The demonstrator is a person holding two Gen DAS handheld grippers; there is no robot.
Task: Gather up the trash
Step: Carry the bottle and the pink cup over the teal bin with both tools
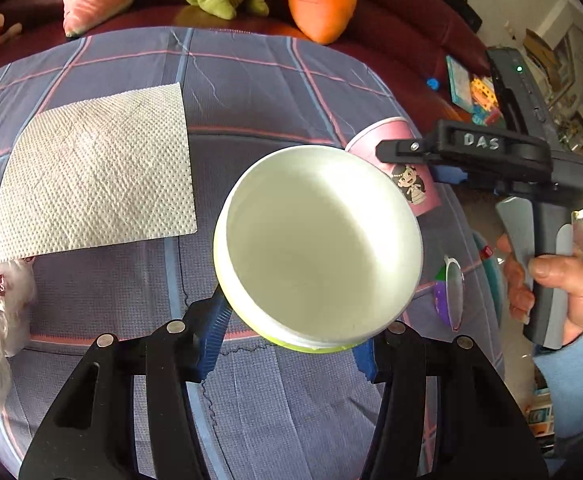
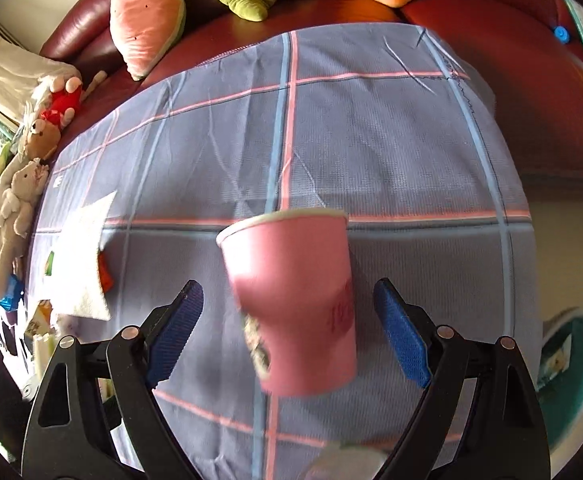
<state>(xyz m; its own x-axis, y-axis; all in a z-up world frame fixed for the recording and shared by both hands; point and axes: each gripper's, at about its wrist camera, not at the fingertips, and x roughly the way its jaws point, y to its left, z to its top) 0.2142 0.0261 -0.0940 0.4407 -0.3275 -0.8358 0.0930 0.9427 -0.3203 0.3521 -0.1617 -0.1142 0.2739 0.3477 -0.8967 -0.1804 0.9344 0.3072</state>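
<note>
Pink cup [image 2: 291,300] motion-blurred, print illegible

Bright daylight, strong fisheye edge warp, motion-blurred pink cup [image 2: 291,304], soft shadows

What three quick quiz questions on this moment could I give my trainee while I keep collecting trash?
1. True or false: the left gripper is shut on the white bowl.
2. What lies flat on the tablecloth left of the bowl: A) a paper towel, B) a newspaper, C) a plate?
3. Fill in: the pink cup sits between the right gripper's ____ fingers.

Key: 1 true; 2 A; 3 open.
</note>
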